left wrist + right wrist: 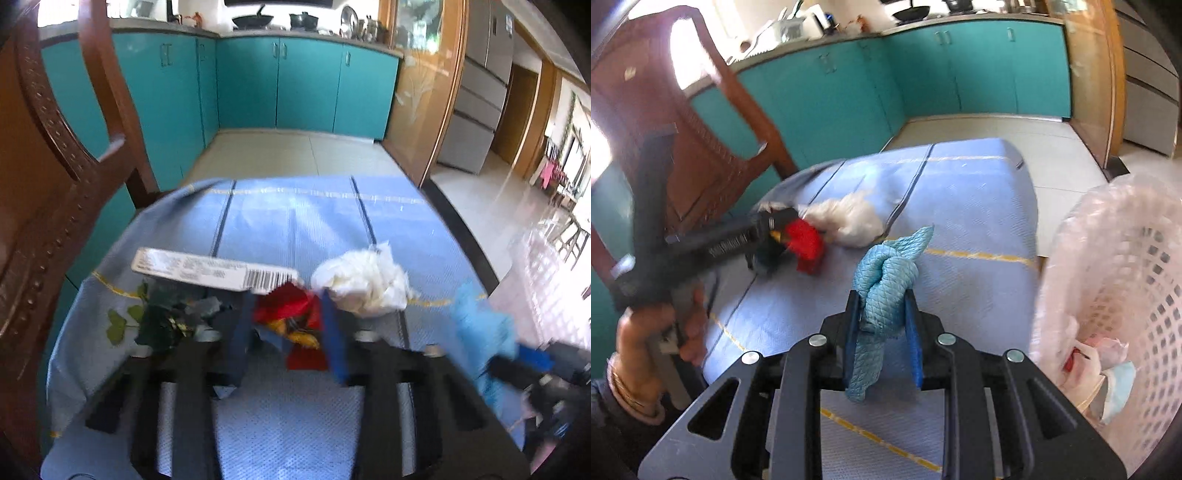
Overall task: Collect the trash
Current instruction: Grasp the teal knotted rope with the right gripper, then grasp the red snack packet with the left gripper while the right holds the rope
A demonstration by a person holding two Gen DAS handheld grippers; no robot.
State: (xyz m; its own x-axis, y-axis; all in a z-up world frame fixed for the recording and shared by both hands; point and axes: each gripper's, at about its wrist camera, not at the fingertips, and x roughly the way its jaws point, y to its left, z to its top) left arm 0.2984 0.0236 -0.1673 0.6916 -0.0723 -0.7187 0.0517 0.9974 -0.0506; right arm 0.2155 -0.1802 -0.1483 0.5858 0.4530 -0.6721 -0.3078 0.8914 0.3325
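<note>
Right wrist view: right gripper (882, 325) clamped on a knotted blue cloth (886, 280), lifted clear of the blue tablecloth (979, 206). Just to its right, white mesh bin (1137, 295), lined with a bag, some trash already inside. Ahead and left, left gripper (798, 236) closed around a red wrapper (807, 242), touching a white crumpled tissue (849, 221).

Left wrist view: wrapper (291, 317) pinched between blue pads (332, 332), barcoded packet (218, 273) and dark leafy scrap (166, 317) just ahead and left.

Likely risks: loose cloth tail snagging the bin rim and dropping outside; thin wrapper slipping from a shallow pinch; tissue dragged off the table edge; grippers colliding over the bin.
</note>
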